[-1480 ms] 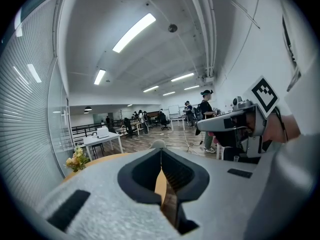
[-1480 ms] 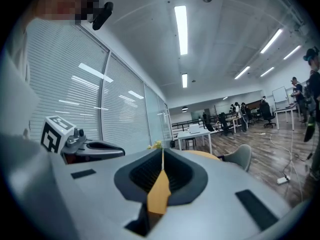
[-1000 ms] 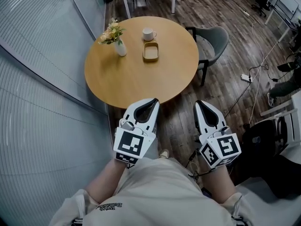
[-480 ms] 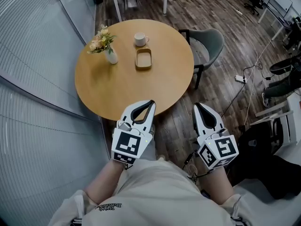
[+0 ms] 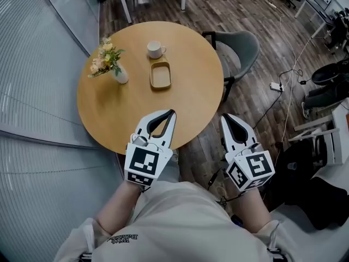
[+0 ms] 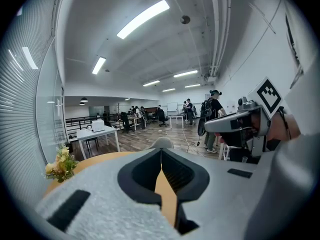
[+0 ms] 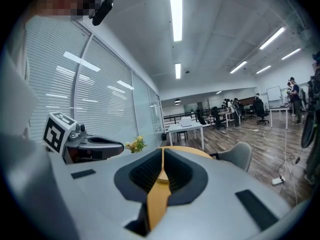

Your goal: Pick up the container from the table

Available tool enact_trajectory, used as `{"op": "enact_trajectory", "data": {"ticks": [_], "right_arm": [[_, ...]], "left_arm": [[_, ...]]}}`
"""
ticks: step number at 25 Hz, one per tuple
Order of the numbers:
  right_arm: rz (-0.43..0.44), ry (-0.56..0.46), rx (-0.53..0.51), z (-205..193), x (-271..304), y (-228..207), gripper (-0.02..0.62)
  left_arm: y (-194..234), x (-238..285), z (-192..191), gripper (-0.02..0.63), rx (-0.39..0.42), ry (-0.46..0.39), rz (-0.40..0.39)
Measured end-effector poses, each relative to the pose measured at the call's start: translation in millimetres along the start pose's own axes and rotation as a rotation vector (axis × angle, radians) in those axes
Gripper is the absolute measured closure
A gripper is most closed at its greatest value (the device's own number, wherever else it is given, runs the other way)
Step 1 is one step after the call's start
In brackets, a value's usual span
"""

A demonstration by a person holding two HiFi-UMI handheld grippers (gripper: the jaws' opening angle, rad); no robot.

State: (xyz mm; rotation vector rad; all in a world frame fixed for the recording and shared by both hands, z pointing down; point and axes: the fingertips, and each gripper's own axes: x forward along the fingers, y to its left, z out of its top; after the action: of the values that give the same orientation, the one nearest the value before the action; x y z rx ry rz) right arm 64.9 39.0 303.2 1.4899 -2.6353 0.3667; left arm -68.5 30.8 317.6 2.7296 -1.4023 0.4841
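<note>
Container (image 5: 160, 75) lies on the round wooden table (image 5: 125, 119). It is a shallow tan dish with rounded corners, past the middle of the top on the side away from me. It is well apart from both my grippers, and nothing touches it.

Around the table spreads a dark plank floor (image 5: 256, 15), and a ribbed glass wall (image 5: 38, 64) runs along my left. The table fills the middle of the head view, with its near edge just in front of me. A grey chair (image 5: 240, 45) stands at its right side, close to the rim.

My left gripper (image 5: 172, 112) hangs over the table's near edge and points towards the container. Its jaws are pressed together with nothing between them; in its own view the tips meet in one line, with the tabletop beyond. My right gripper (image 5: 226, 117) is off the table, over the floor just right of the near rim and beside the left one. Its jaws are closed and empty as well.

A white vase (image 5: 121, 75) of yellow and peach flowers (image 5: 103, 59) stands left of the container, near it but not touching. A white cup (image 5: 155, 49) stands just beyond the container on the far side, with its handle turned to the right.
</note>
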Motion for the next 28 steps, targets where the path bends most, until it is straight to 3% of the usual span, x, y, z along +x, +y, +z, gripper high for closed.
{"op": "enact_trajectory", "data": {"ticks": [6, 15, 28], "right_arm": [[-0.03, 0.02, -0.007, 8, 43, -12, 0.561], [-0.155, 0.027, -0.054, 22, 92, -34, 0.561], [-0.206, 0.065, -0.034, 18, 127, -55, 0.561]], "left_arm": [[34, 33, 0, 0.584, -0.016, -0.005, -0.028], [77, 74, -8, 0.584, -0.023, 0.004, -0.097], [94, 113, -17, 0.584, -0.03, 0.029, -0.162]]}}
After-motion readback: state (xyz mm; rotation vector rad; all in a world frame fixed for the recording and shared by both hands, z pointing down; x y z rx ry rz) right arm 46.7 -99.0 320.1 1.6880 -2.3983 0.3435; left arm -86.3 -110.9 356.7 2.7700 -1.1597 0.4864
